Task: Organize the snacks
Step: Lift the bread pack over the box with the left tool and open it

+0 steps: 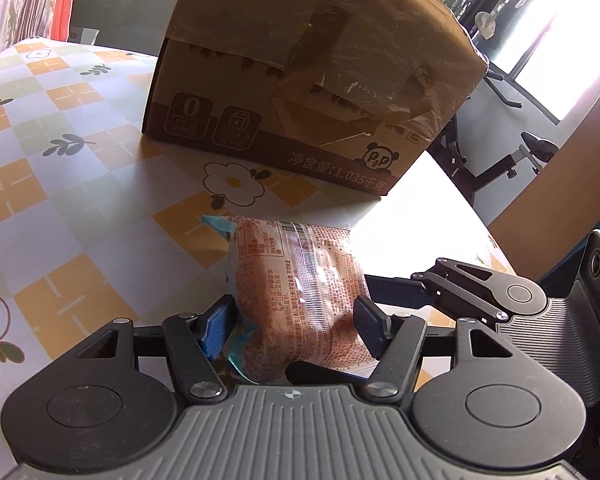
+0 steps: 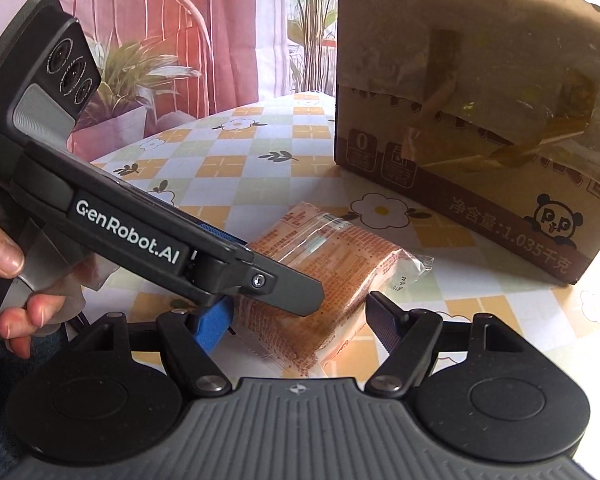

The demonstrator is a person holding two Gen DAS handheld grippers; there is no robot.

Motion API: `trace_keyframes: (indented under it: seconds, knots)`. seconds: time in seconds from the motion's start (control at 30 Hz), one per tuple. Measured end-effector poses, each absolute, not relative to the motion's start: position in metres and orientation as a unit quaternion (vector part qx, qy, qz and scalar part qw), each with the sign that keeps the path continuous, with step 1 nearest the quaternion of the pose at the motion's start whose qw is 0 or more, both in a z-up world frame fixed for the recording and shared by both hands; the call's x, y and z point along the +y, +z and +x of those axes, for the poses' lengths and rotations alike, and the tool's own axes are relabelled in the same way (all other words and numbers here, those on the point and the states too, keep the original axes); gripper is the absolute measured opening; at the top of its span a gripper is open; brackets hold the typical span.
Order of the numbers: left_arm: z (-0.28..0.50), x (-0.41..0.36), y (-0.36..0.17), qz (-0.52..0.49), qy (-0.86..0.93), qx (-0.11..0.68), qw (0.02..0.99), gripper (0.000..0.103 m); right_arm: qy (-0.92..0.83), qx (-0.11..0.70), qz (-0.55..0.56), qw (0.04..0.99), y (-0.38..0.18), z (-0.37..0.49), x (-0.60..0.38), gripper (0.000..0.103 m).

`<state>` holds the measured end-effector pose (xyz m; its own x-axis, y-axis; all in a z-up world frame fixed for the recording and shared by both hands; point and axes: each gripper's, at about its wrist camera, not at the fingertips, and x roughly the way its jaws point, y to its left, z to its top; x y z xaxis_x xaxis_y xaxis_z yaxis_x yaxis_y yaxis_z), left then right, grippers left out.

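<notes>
An orange printed snack packet (image 1: 300, 292) lies on the table just in front of a brown cardboard box (image 1: 300, 80). My left gripper (image 1: 296, 320) straddles the packet's near end. Both of its pads touch the packet's sides, so it is shut on it. In the right wrist view the same packet (image 2: 340, 264) lies flat, with one of the left gripper's fingers (image 2: 284, 284) lying across its left side. My right gripper (image 2: 300, 320) is open around the packet's near corner, and its right pad stands apart from the wrapper. The box (image 2: 480, 120) stands behind to the right.
A flower-and-check cloth covers the table (image 1: 60, 160). A hand (image 2: 4, 256) holds the left gripper's handle. A red wire chair (image 2: 140, 12) and a potted plant (image 2: 132, 64) stand beyond the far edge. An exercise bike (image 1: 520, 152) stands off the table's right side.
</notes>
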<state>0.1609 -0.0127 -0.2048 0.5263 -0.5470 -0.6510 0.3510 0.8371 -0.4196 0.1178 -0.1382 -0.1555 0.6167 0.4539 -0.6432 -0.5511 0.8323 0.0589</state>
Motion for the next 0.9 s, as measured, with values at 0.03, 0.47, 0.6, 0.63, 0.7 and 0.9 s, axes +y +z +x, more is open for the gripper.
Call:
trace_keyframes:
  seconds: [0.03,0.47,0.6,0.63,0.7,0.9]
  knots:
    - [0.161,-0.013,-0.204,-0.117,-0.259,0.412,0.866,0.067,0.279,0.335,-0.071,0.897,-0.155,0.117,-0.139,0.072]
    - [0.167,-0.018,-0.161,-0.103,-0.269,0.371,0.883,0.067,0.263,0.297,-0.075,0.915,-0.125,0.116,-0.144,0.071]
    - [0.177,-0.024,-0.118,-0.100,-0.279,0.327,0.897,0.066,0.252,0.256,-0.092,0.929,-0.088,0.123,-0.151,0.071]
    - [0.180,-0.026,-0.105,-0.099,-0.282,0.313,0.901,0.066,0.248,0.243,-0.097,0.933,-0.077,0.125,-0.153,0.071]
    - [0.186,-0.028,-0.080,-0.097,-0.290,0.288,0.908,0.066,0.241,0.219,-0.107,0.939,-0.055,0.129,-0.155,0.071]
    - [0.221,-0.040,-0.022,-0.104,-0.304,0.246,0.914,0.066,0.230,0.164,-0.138,0.949,0.007,0.155,-0.167,0.071]
